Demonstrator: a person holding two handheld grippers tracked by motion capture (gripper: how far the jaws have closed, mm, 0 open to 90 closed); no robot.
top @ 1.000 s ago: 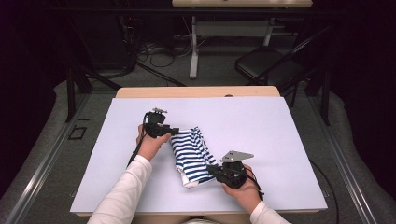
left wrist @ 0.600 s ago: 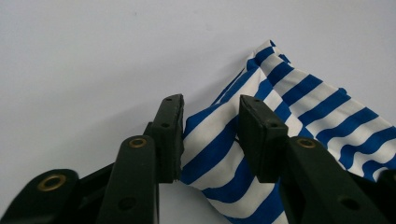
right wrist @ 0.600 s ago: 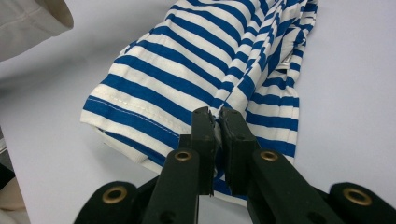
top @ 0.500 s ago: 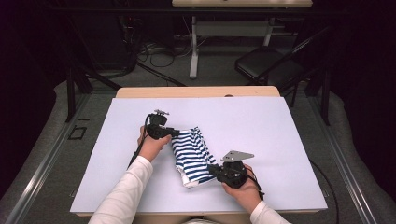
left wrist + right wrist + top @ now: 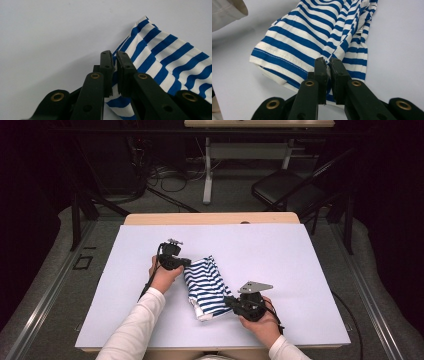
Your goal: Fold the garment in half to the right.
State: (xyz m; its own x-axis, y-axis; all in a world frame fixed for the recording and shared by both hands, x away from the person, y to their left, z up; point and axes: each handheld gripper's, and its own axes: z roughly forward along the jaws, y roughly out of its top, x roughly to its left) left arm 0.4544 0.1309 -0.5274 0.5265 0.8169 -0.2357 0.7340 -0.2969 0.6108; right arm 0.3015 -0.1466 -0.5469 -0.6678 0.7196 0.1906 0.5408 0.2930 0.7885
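A folded blue-and-white striped garment (image 5: 205, 286) lies in the middle of the white table (image 5: 300, 265). My left gripper (image 5: 186, 263) sits at the garment's far left edge; its jaws have just been closing and now pinch a fold of the striped cloth (image 5: 140, 50) between the pads, my left gripper (image 5: 113, 56) shut on it. At the near right corner my right gripper (image 5: 231, 303) is shut on the cloth's edge, and in the right gripper view my right gripper (image 5: 328, 62) clamps the striped garment (image 5: 312, 37) where two folds meet.
A white sleeve (image 5: 227, 8) of the other arm shows at the upper left of the right gripper view. Beyond the table stand a dark chair (image 5: 285, 195), desk legs and cables on the floor. Bare table surface surrounds the garment on all sides.
The left gripper's jaws have come together on the garment's far left edge. Both hands and the garment stay in the same place.
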